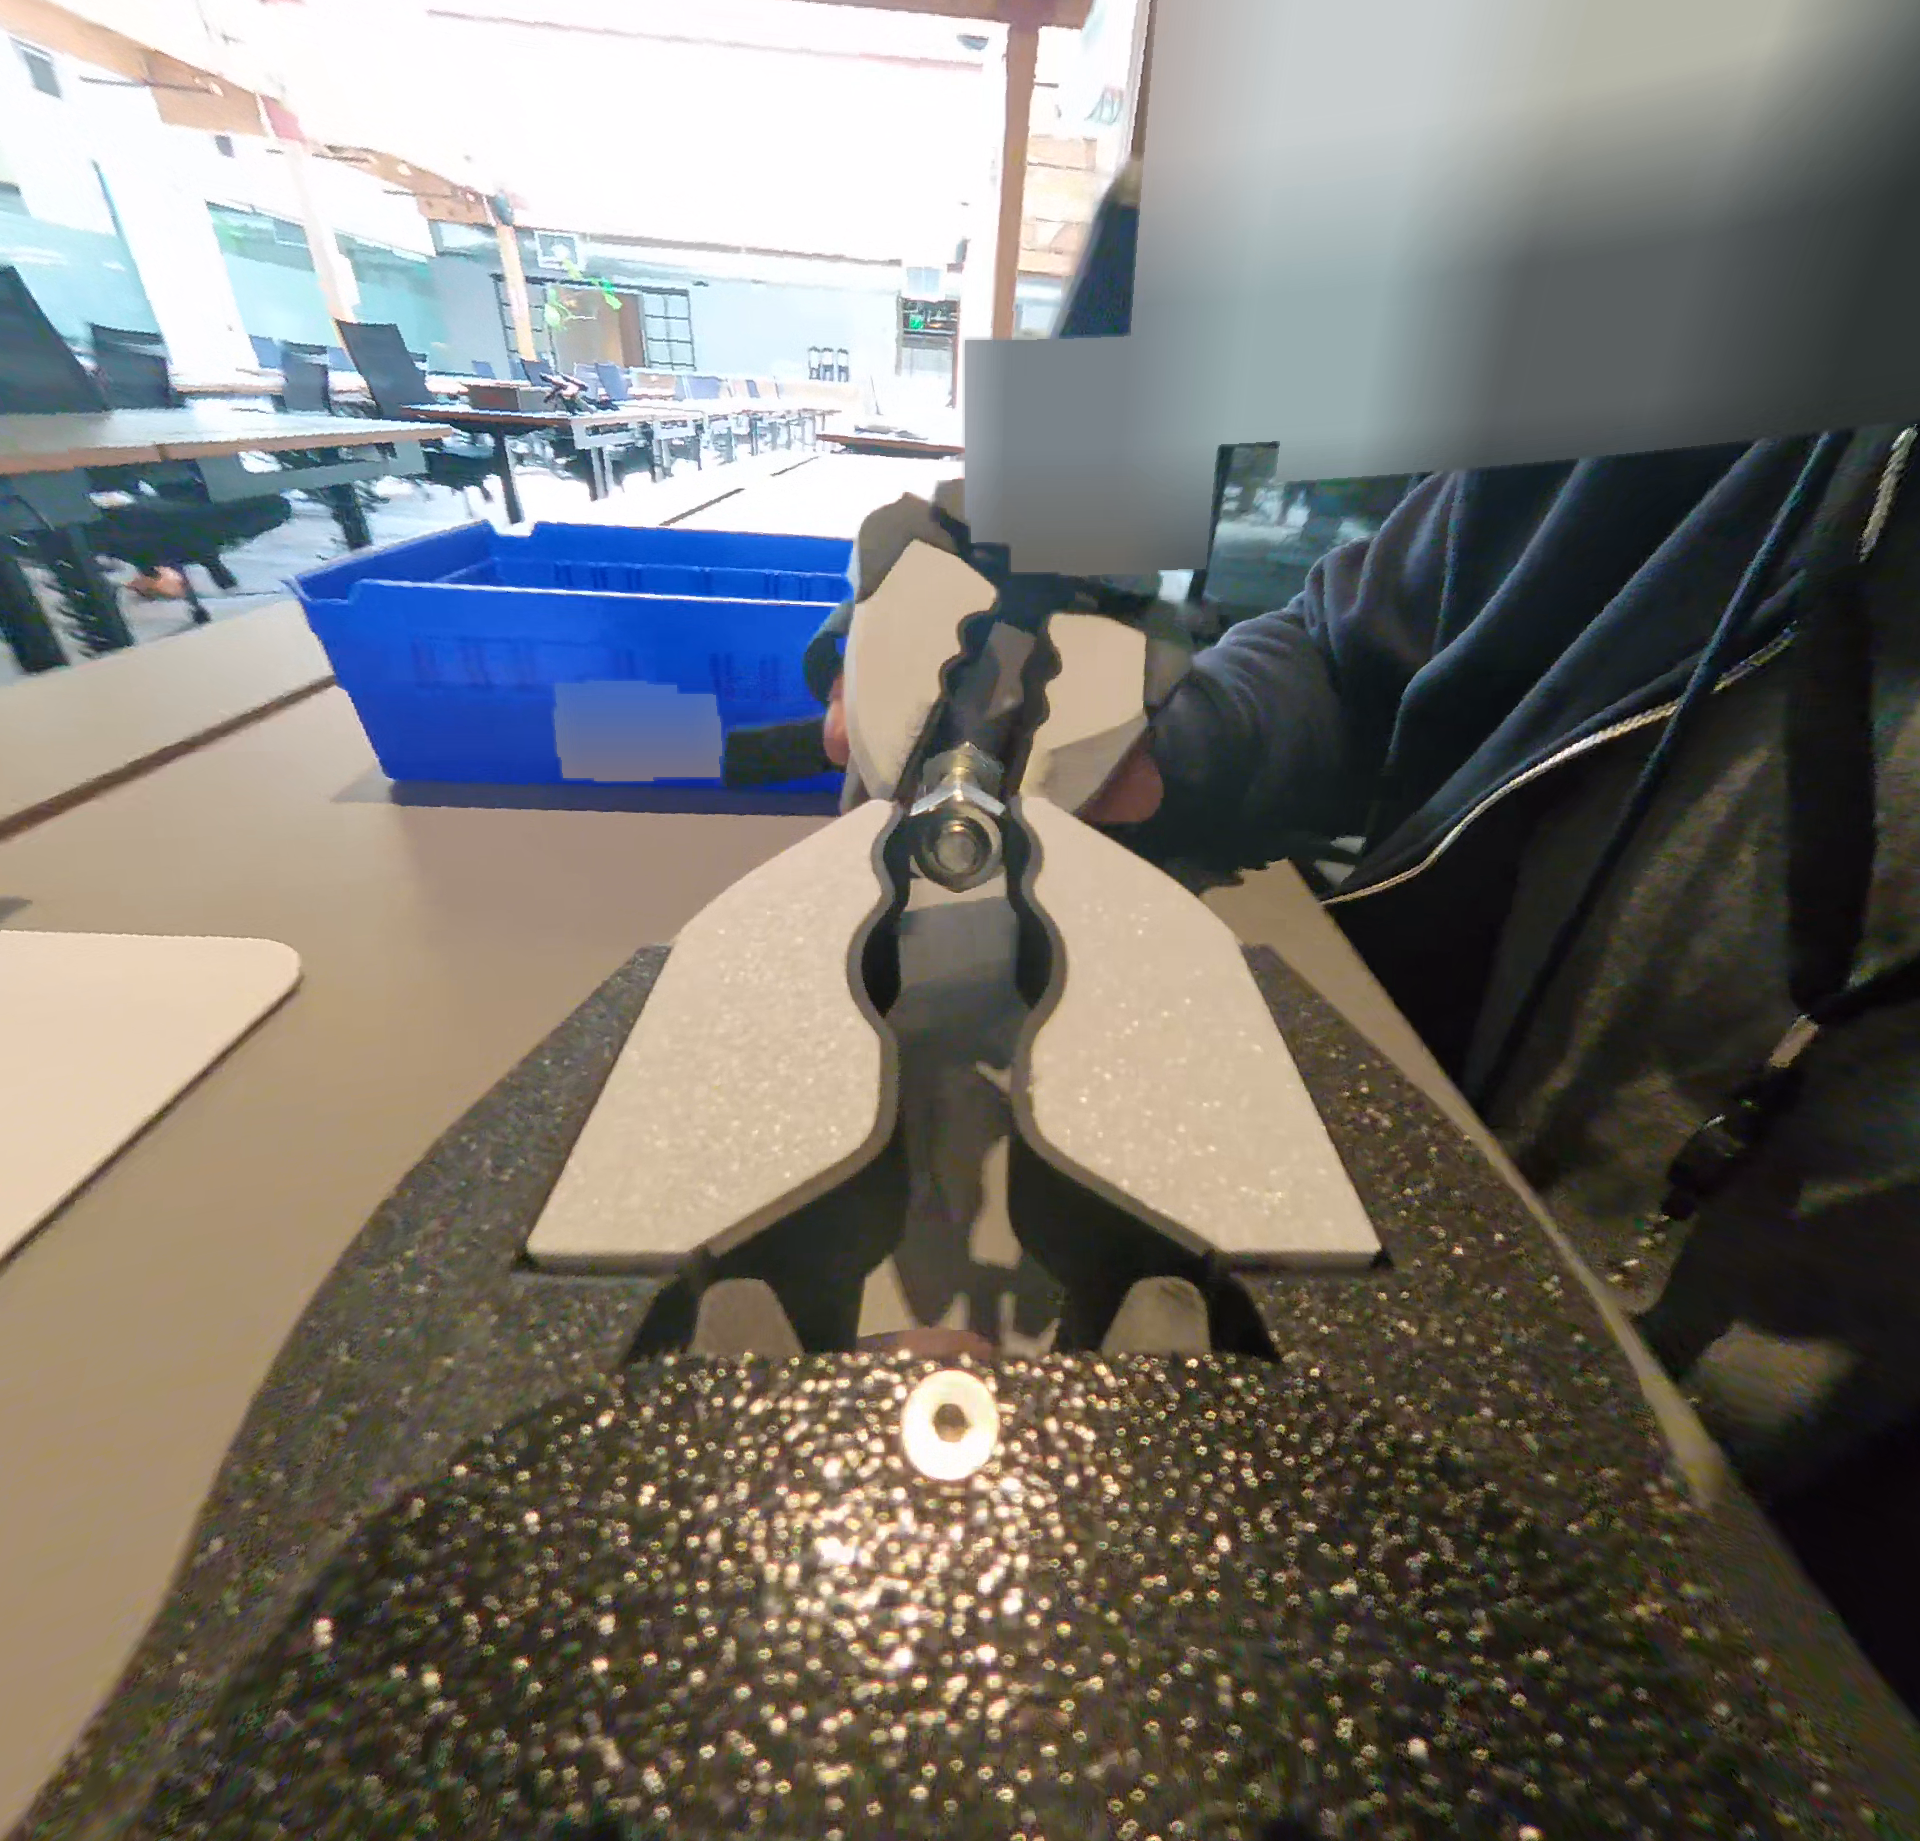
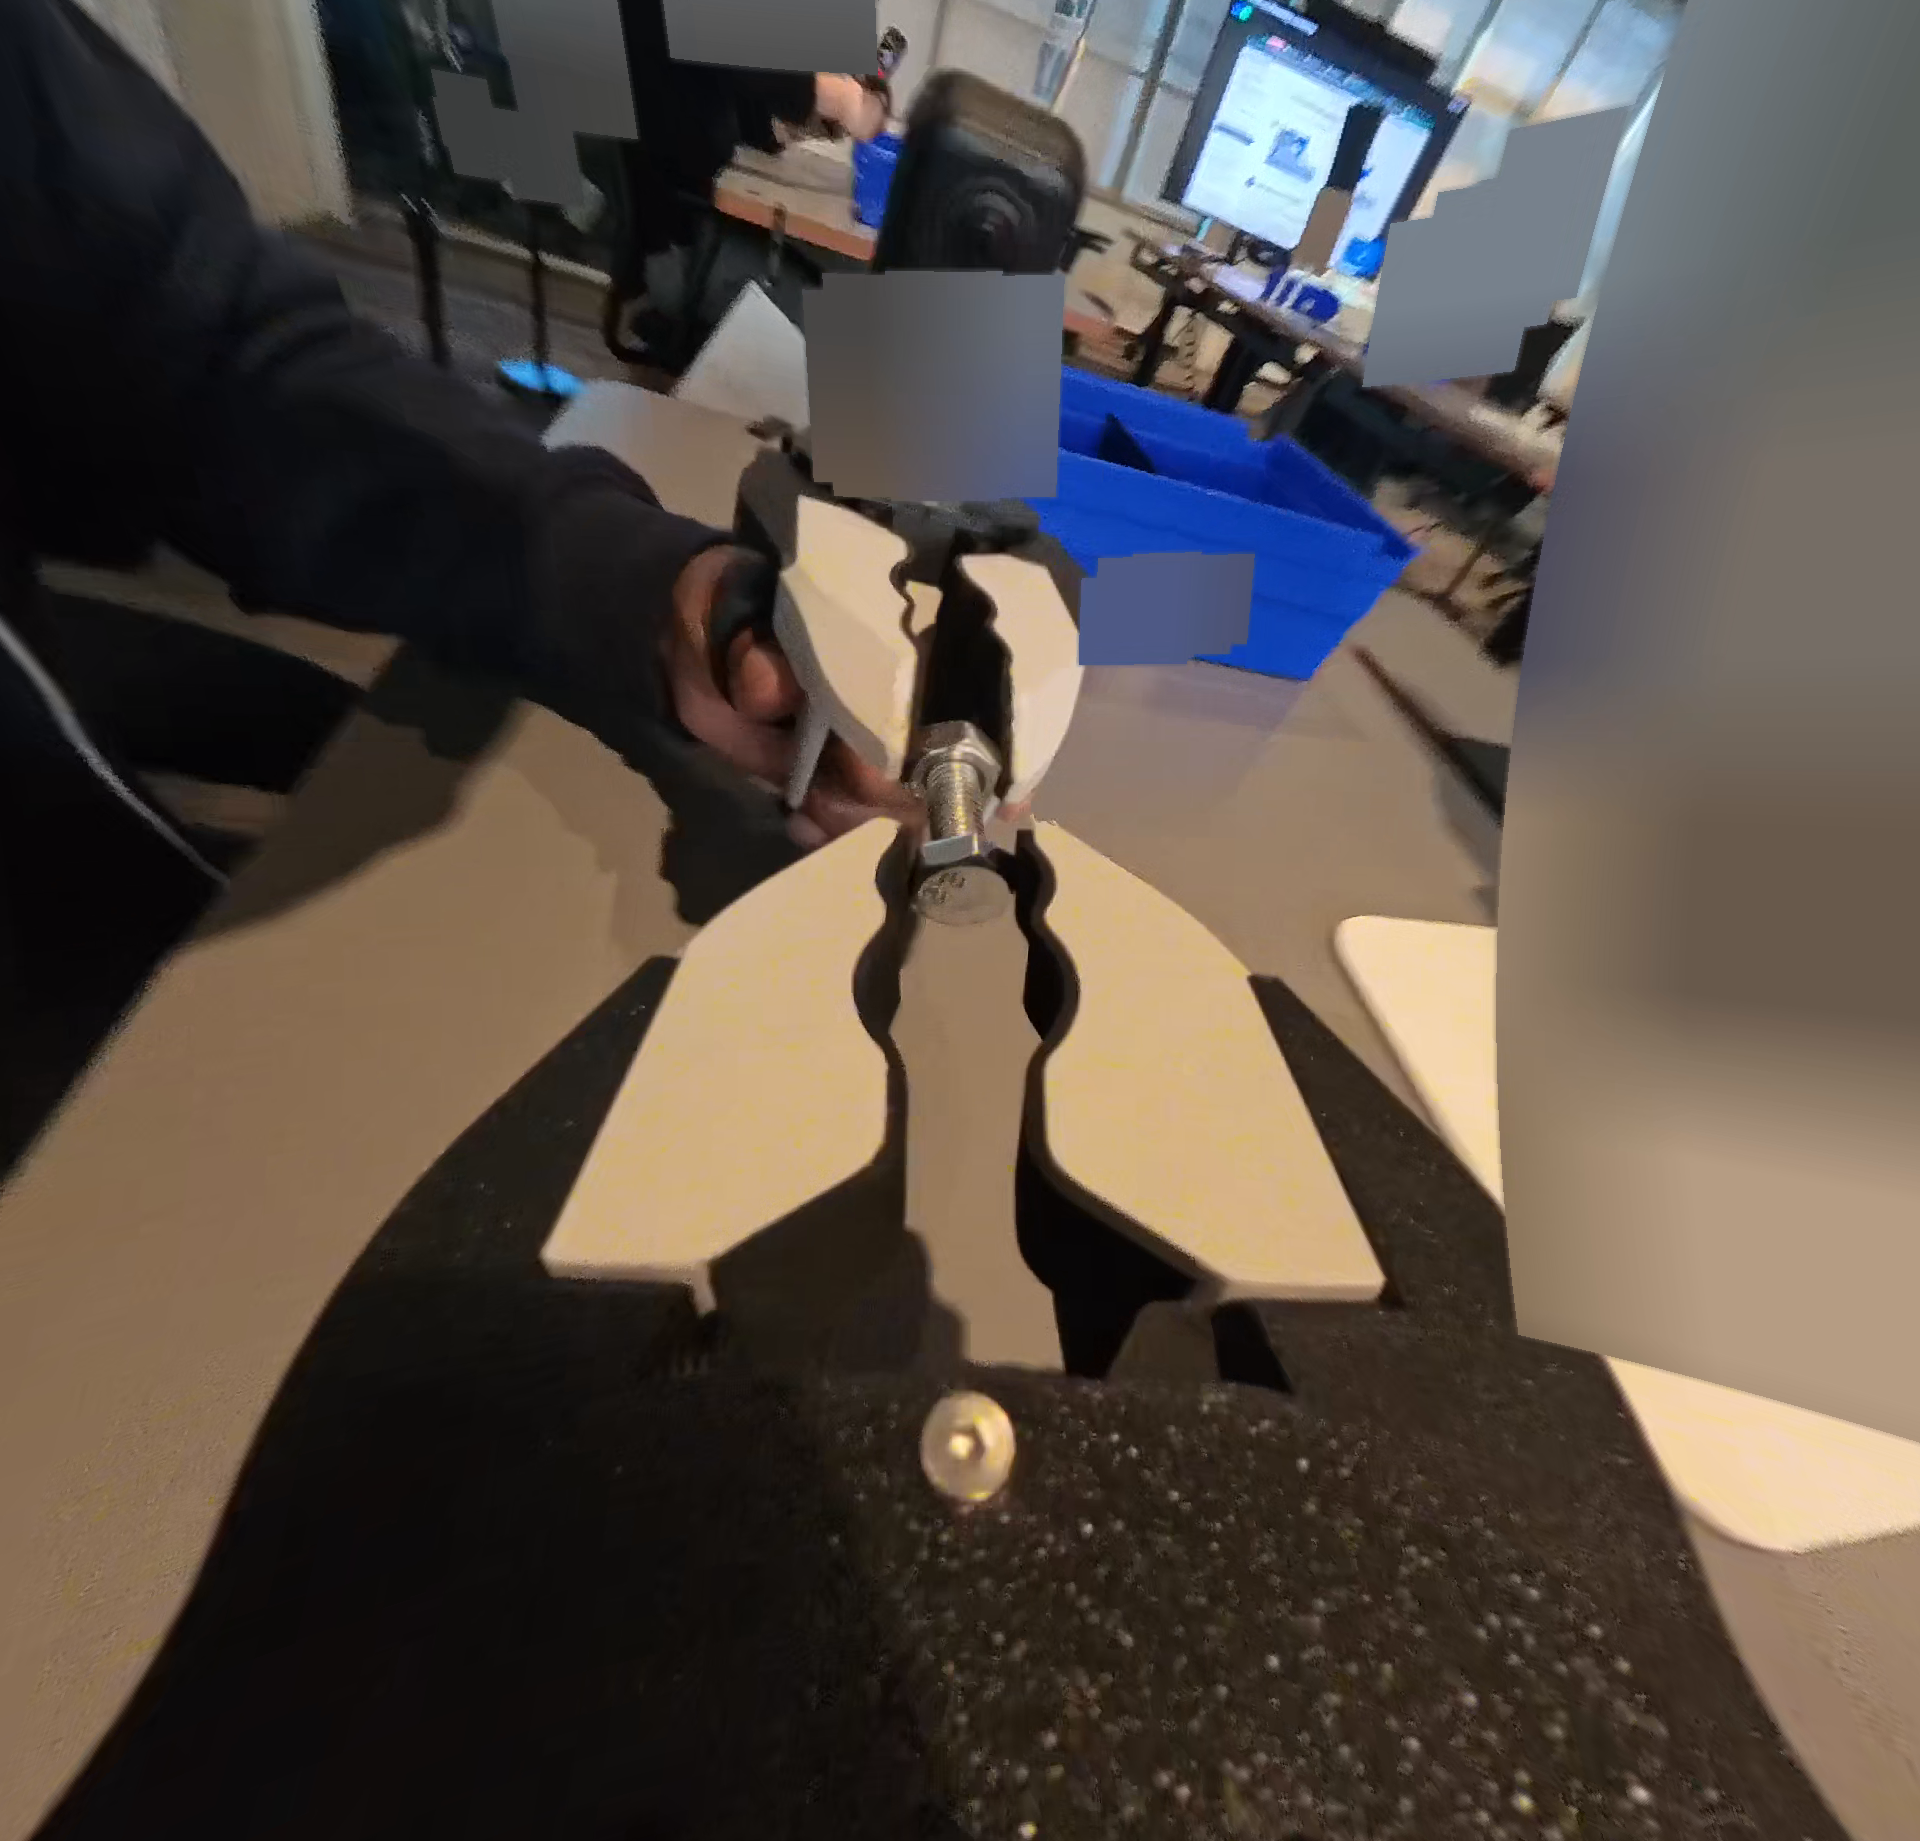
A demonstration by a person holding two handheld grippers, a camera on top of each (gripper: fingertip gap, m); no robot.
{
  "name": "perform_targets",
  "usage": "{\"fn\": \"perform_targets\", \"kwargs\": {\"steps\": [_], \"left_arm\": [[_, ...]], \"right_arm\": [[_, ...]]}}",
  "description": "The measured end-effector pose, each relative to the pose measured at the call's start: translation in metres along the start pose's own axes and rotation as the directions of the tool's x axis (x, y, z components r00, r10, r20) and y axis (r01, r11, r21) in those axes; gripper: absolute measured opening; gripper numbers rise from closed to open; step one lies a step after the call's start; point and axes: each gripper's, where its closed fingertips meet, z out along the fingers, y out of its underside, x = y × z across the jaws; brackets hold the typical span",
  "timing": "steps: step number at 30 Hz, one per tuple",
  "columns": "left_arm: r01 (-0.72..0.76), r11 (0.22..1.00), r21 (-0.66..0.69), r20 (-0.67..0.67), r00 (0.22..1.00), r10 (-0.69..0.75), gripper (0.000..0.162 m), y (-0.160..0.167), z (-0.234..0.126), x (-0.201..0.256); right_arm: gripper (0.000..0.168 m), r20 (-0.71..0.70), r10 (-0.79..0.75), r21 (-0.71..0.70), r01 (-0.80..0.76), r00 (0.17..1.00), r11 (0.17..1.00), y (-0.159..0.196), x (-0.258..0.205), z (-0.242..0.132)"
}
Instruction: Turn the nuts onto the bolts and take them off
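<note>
Nearest us, our right hand-held gripper (image 2: 961,892) clamps the bolt (image 2: 954,823) by its hex head; just beyond, our left hand-held gripper (image 1: 954,823) pinches the nut (image 1: 953,799) on its flats. Both are steel: hard, smooth, likely slippery, so we grip flats, not threads. Farther off sits a blue bin (image 1: 582,648) on the bench (image 1: 416,908).

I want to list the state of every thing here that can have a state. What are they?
left gripper: shut on the nut
right gripper: shut on the bolt, at its head
nut: threaded partway on the bolt
bolt: held between both grippers
blue bin: open top, contents hidden
monitor: switched on
</note>
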Motion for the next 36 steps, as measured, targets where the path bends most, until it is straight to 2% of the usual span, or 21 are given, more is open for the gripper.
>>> {"fn": "perform_targets", "kwargs": {"steps": [2,3,6,8,10,12,17,20,23,27,31,33,36], "left_arm": [[-0.105,0.994,-0.032,0.045,0.993,0.106,0.017,0.001,0.0,-0.001],[-0.166,0.985,-0.05,0.064,0.984,0.169,0.017,0.001,0.0,-0.001],[-0.341,0.933,-0.115,0.12,0.928,0.354,0.017,0.004,0.002,0.0],[-0.388,0.91,-0.149,0.134,0.903,0.407,0.017,0.005,0.003,0.0],[-0.339,0.93,-0.142,0.142,0.923,0.358,0.017,0.005,0.003,-0.004],[-0.263,0.962,-0.079,0.135,0.953,0.272,0.016,0.0,0.001,-0.004],[-0.057,0.996,0.063,0.089,0.995,0.052,0.017,-0.013,-0.008,-0.009],[0.028,0.995,0.094,0.04,0.999,-0.032,0.017,-0.014,-0.009,-0.009],[0.067,0.994,0.089,-0.005,0.998,-0.067,0.017,-0.012,-0.007,-0.005],[0.088,0.993,0.079,-0.042,0.995,-0.085,0.017,-0.01,-0.004,0.0],[0.116,0.989,0.09,-0.068,0.992,-0.11,0.017,-0.01,-0.003,0.002],[0.074,0.994,0.08,-0.041,0.997,-0.07,0.017,-0.009,-0.003,0.001],[-0.119,0.993,0.008,0.051,0.992,0.118,0.017,-0.005,-0.002,0.0]], "right_arm": [[0.018,0.088,0.18,0.019,-0.183,0.98,0.983,0.001,-0.001,0.0],[0.018,0.154,0.295,0.03,-0.303,0.943,0.952,0.0,-0.001,0.0],[0.018,0.364,0.593,0.031,-0.646,0.718,0.763,-0.004,-0.001,-0.004],[0.018,0.426,0.663,0.009,-0.736,0.615,0.677,-0.001,0.0,-0.004],[0.018,0.408,0.647,0.048,-0.723,0.644,0.689,-0.001,0.004,-0.003],[0.028,0.357,0.583,0.097,-0.65,0.73,0.754,-0.004,0.007,-0.004],[0.033,0.105,0.283,0.156,-0.296,0.953,0.942,-0.01,0.016,-0.008],[0.034,-0.024,0.091,0.11,-0.088,0.996,0.99,-0.01,0.014,-0.006],[0.033,-0.079,-0.011,0.096,0.019,0.997,0.995,-0.014,0.009,-0.004],[0.02,-0.075,-0.049,0.087,0.055,0.996,0.995,-0.016,0.004,-0.004],[0.017,-0.064,-0.023,0.074,0.028,0.998,0.997,-0.015,0.003,-0.004],[0.017,-0.034,0.048,0.065,-0.045,0.998,0.997,-0.013,0.004,-0.003],[0.017,0.086,0.268,0.067,-0.274,0.959,0.959,-0.009,0.004,-0.003]]}}
